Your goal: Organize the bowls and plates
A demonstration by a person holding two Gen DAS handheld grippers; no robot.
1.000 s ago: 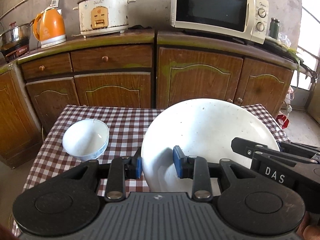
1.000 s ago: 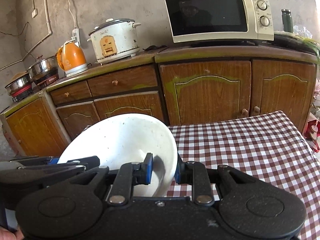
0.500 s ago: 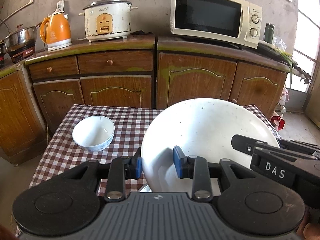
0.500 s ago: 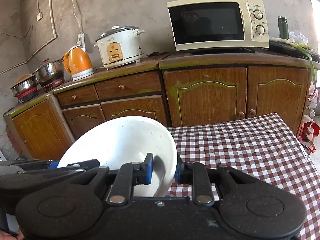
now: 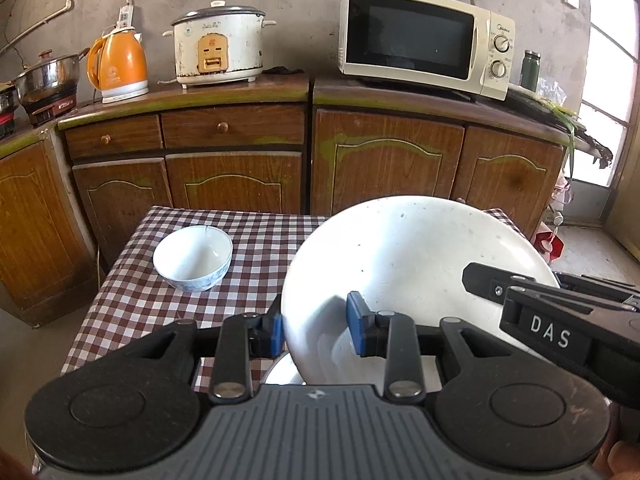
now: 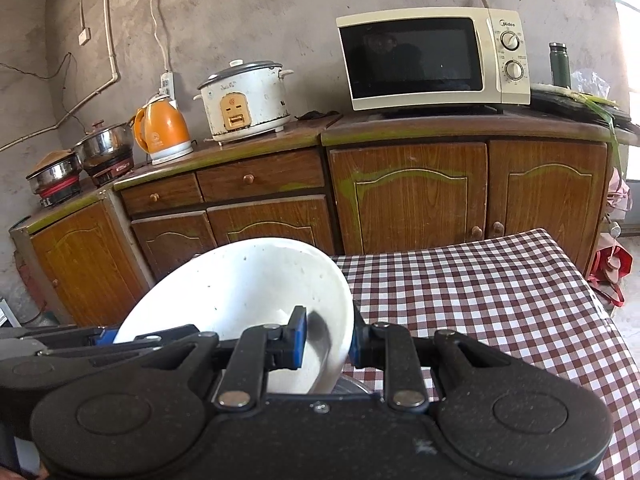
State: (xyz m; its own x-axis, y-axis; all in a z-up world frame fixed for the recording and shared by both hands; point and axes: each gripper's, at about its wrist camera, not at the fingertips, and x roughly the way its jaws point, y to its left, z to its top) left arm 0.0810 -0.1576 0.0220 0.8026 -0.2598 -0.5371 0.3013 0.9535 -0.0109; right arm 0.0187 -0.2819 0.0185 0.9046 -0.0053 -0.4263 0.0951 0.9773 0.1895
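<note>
- Left wrist view, nearest: the left tool [image 5: 316, 330] is clamped narrow on the near rim of the white plate [image 5: 404, 264], and the right tool [image 6: 326, 338] pinches the opposite rim, holding it tilted above the checked worktop [image 6: 480, 292].
- Uneven pull between the two could slide the smooth rim from the pads.
- Something metallic [image 5: 282, 372] lies just below; a drop would strike it.
- Farther off, the bowl [image 5: 193, 258] sits near the worktop's left edge, where a careless swing could knock it.

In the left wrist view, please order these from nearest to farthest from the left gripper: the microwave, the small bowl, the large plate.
1. Large white round plate: held between the left gripper's jaws.
2. Small white ceramic bowl: on the checkered table, left.
3. Cream microwave: on the wooden counter, far right.
</note>
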